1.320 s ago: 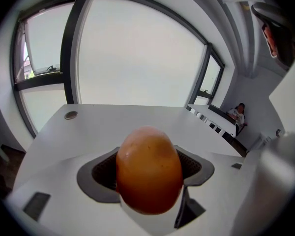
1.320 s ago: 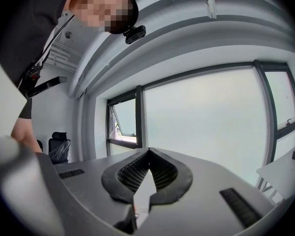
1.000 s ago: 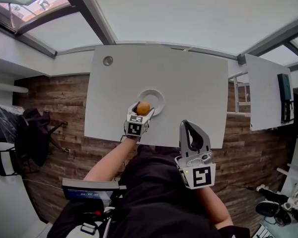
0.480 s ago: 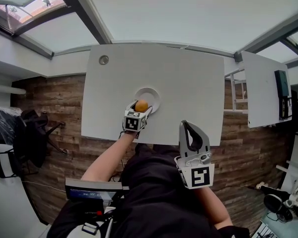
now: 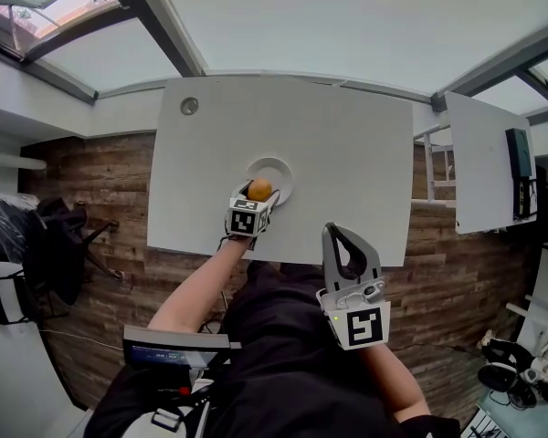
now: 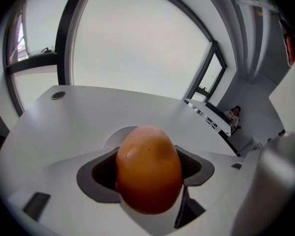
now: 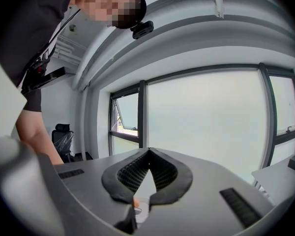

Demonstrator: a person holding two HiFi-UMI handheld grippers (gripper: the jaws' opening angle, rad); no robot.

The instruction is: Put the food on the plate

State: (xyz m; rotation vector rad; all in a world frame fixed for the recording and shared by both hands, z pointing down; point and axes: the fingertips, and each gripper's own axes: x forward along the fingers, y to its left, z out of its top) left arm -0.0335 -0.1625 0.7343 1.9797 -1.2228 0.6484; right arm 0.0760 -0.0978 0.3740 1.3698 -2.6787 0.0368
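An orange egg-shaped food is clamped in my left gripper, which is shut on it. It hangs over the near rim of the white round plate on the white table. In the left gripper view the food fills the space between the dark pads, and a sliver of the plate shows behind it. My right gripper is shut and empty, held off the table's near edge close to the person's body. In its own view the right gripper has its tips touching.
A small round grommet sits in the table's far left corner. A second white table stands to the right. A dark chair is on the wooden floor to the left. Windows run behind the table.
The left gripper with the food has stayed over the plate's near rim, shifting only slightly. The right gripper has barely moved.
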